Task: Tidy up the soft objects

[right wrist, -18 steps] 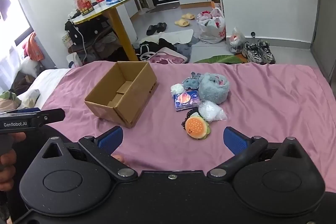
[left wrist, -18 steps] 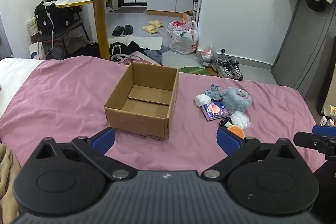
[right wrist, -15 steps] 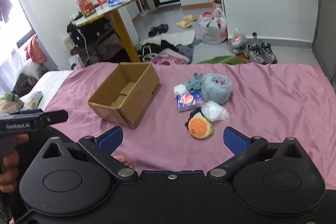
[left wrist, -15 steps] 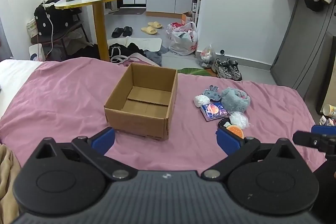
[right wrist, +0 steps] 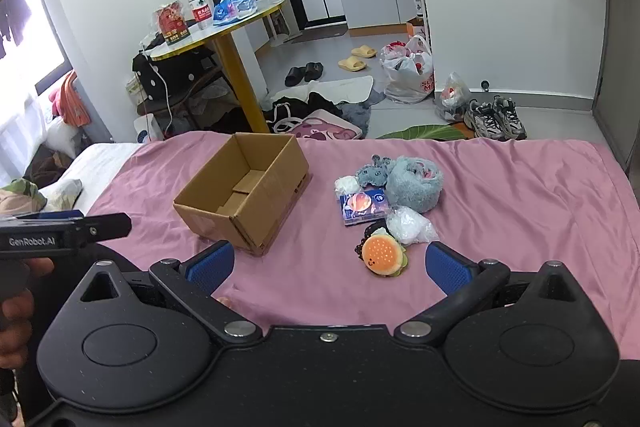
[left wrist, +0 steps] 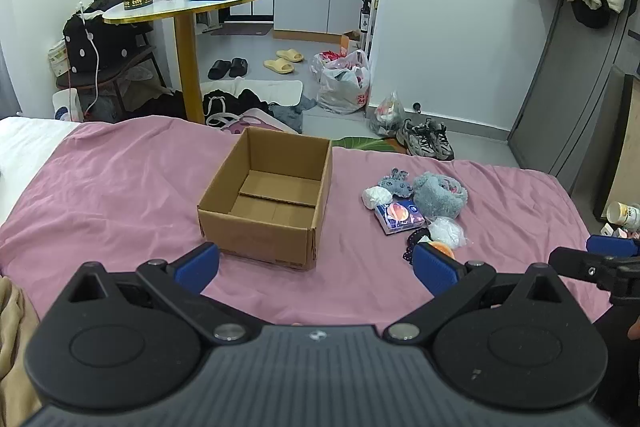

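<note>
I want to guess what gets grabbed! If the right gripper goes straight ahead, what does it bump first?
Probably the burger plushie: it lies nearest ahead of the open right gripper, though slightly right of centre, so depth is uncertain.

An open cardboard box (left wrist: 268, 205) is sitting on the pink bed (left wrist: 120, 187). To its right, soft toys (left wrist: 424, 203) are lying clustered together. The left gripper (left wrist: 316, 265) is hovering with jaws spread wide.

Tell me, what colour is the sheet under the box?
Pink; the sheet shows best in the right wrist view.
</note>
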Demonstrator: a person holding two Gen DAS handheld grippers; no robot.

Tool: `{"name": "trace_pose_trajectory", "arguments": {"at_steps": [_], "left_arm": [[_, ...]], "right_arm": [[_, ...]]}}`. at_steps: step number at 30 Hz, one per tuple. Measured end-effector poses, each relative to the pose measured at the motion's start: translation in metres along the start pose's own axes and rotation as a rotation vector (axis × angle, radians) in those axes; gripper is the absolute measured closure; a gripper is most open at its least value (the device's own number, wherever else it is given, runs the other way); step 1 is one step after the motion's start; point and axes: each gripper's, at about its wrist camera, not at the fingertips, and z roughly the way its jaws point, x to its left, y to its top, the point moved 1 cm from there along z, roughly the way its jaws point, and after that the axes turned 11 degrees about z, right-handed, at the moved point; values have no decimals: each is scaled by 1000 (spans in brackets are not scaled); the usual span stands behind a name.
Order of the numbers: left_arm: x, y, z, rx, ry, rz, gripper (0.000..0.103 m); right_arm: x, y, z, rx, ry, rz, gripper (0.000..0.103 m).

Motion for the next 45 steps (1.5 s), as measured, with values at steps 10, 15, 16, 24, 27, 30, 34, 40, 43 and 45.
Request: {"name": "trace_pose_trajectory", "arguments": {"at_steps": [10,15,16,24,27,30,34,40,43,45], "left_arm": [[-1,-3,-6,-13,-4,5,1],[-2,-4,-8,-16,0,0,1],[-3,-4,-10,-17,0,0,1],[-5,-6,-16,-23,-4,5,1],[-5,-7,-17,-25,-5,8,1],[-5,-6,-19,-29,-4,7,1],[-8,-5,-24,-39,-1,8,1],[-8,-5,-26,-41,1,9,1],[-7,-5,-26,-42,0,7,1],[-8,-4,-26,-44,-1,8,1]], "right_arm": [[1,-2,-3,-5,-20,-5,0],[3,-4,-10,-22,-5,-10,0],[3,-4,-11,-25,-7,-10,0],[1,-7,-12,-34,-4,6,0],[1,-7,-13,-35,-1,6,0],[1,-7,-13,-37,-2,5,0],[0,-8,-14,-42,1,11,0],[0,-8,-14,-45,0,11,0],[0,-8,-14,-45,0,13,0],[0,-7,-15,-48,0,15,0]]}}
